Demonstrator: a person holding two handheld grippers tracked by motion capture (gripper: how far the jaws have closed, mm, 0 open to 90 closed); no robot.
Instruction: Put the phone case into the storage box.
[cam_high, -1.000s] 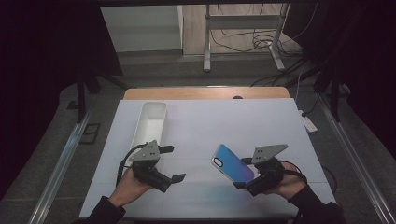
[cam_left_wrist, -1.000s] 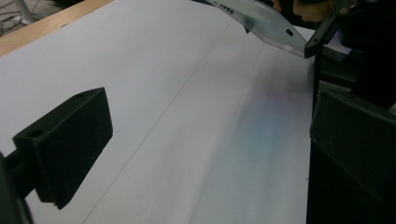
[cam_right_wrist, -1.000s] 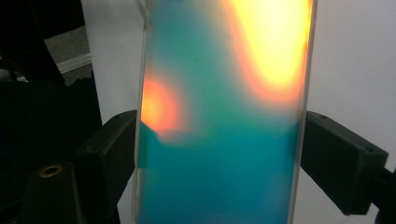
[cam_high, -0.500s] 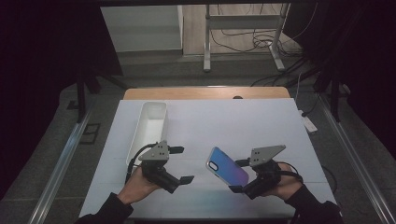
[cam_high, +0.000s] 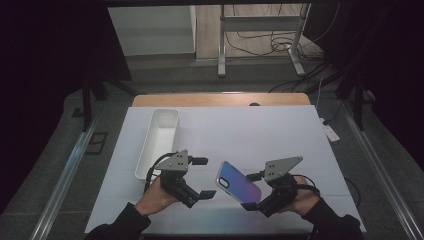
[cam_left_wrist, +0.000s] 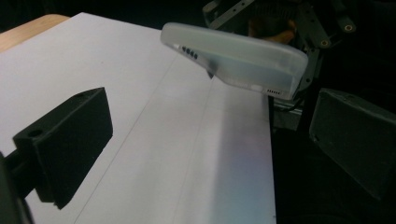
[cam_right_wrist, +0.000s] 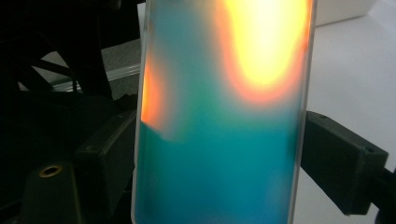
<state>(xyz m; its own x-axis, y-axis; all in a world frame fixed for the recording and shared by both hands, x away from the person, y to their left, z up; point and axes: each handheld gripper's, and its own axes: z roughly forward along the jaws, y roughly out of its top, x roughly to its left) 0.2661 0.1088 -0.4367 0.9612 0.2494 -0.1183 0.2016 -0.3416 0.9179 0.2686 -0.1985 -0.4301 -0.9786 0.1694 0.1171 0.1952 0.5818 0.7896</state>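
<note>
Currently, step: right gripper (cam_high: 256, 204) holds the phone case (cam_high: 238, 182) up off the table (cam_high: 280, 135), tilted, camera-cutout end toward the left gripper (cam_high: 200, 180) — looks like a handover or a two-handed regrip (my read, not certain).
Right gripper: jaws pinch the case across its width, one pad on each long edge, near the lower end (clear in the right gripper view, case (cam_right_wrist: 224, 116) between both pads).
Left gripper: jaws spread, nothing between them; the case (cam_left_wrist: 233, 56) hangs ahead of and above them, apart.
Case location: in the air over the near part of the table, between the two grippers, well apart from the white tray (cam_high: 159, 140).
Case look: back shows a blue-to-purple sheen from above, teal and orange up close; frosted, translucent rim with port and speaker cutouts; likely soft and a bit flexible.
Next move: left gripper needs to close in on the free upper end, line its jaws across the edges, then squeeze before the right lets go.
Risk: thin rim, slick back — a shallow bite could let it slip or twist.
</note>
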